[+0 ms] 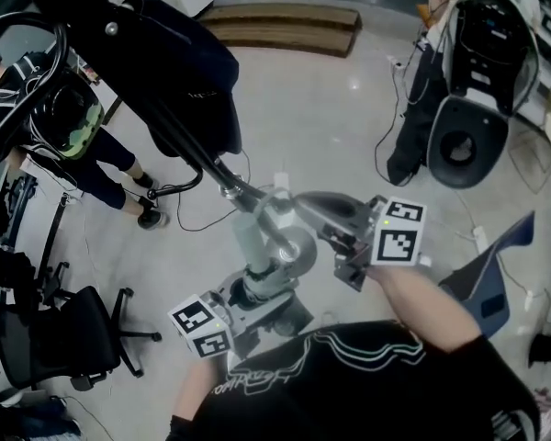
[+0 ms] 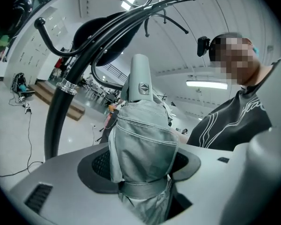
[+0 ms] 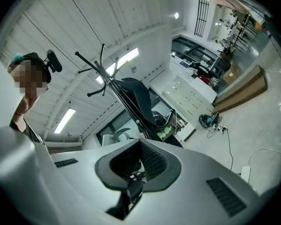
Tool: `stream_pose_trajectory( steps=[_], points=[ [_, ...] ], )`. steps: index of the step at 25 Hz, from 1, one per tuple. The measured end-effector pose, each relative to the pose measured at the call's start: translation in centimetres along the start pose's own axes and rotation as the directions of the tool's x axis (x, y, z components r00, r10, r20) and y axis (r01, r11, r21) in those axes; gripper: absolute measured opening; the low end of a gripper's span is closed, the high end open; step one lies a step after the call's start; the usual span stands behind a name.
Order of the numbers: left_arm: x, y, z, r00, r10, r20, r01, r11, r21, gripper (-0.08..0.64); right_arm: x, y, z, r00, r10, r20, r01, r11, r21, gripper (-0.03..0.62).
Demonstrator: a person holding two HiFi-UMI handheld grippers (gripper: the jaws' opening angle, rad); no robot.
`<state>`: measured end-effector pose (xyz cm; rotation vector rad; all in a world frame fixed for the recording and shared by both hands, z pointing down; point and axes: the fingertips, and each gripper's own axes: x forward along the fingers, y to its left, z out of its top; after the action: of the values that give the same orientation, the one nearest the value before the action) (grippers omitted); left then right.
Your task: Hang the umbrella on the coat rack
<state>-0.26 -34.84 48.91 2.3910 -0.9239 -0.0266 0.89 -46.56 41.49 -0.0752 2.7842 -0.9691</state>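
The folded grey umbrella (image 1: 260, 246) stands upright between the jaws of my left gripper (image 1: 260, 292), which is shut on its fabric body just above the strap. In the left gripper view the umbrella (image 2: 143, 144) fills the centre, its grey end cap pointing up. My right gripper (image 1: 301, 212) is shut and sits right beside the umbrella's top; I cannot tell whether it pinches anything. The black coat rack (image 1: 179, 136) rises at the upper left, close in front of the umbrella, with a dark jacket (image 1: 193, 81) hanging on it. Its curved hooks (image 2: 154, 8) show overhead.
A seated person (image 1: 73, 127) is at the left behind the rack. A black office chair (image 1: 64, 338) stands at the lower left and a black-and-white chair (image 1: 477, 90) at the upper right. Cables (image 1: 211, 214) cross the floor; a wooden platform (image 1: 285, 21) lies at the back.
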Motion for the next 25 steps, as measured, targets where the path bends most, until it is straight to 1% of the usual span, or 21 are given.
stream_pose_trajectory(
  steps=[3,5,17,21,23,25],
  points=[
    [0.0,-0.5,0.0,1.0,0.027,0.012,-0.027,1.0,-0.01,0.267,-0.4,0.6,0.5,1.0,0.008,-0.011,-0.008,1.0,0.001,0.014],
    [-0.1,0.0,-0.1,0.999,0.043,0.018,-0.043,0.999,-0.02,0.267,-0.3,0.4,0.4,1.0,0.009,-0.023,-0.009,1.0,0.001,0.014],
    [-0.9,5.2,-1.9,0.99,0.138,0.025,-0.137,0.99,-0.039,0.268,-0.6,-1.3,0.1,0.999,-0.024,-0.048,0.024,1.0,0.0,0.015],
    [-0.9,7.1,-2.6,0.987,0.158,0.021,-0.157,0.987,-0.045,0.268,-1.0,-1.6,0.0,0.998,-0.033,-0.049,0.032,0.999,-0.019,0.015],
    [-0.9,8.0,-3.2,0.986,0.168,0.013,-0.167,0.985,-0.046,0.267,-1.3,-1.8,-0.1,0.998,-0.037,-0.05,0.036,0.999,-0.024,0.015],
    [-0.9,8.9,-4.2,0.981,0.193,-0.008,-0.194,0.98,-0.051,0.268,-1.7,-1.8,-0.3,0.998,-0.046,-0.051,0.045,0.999,-0.016,0.015]
  ],
)
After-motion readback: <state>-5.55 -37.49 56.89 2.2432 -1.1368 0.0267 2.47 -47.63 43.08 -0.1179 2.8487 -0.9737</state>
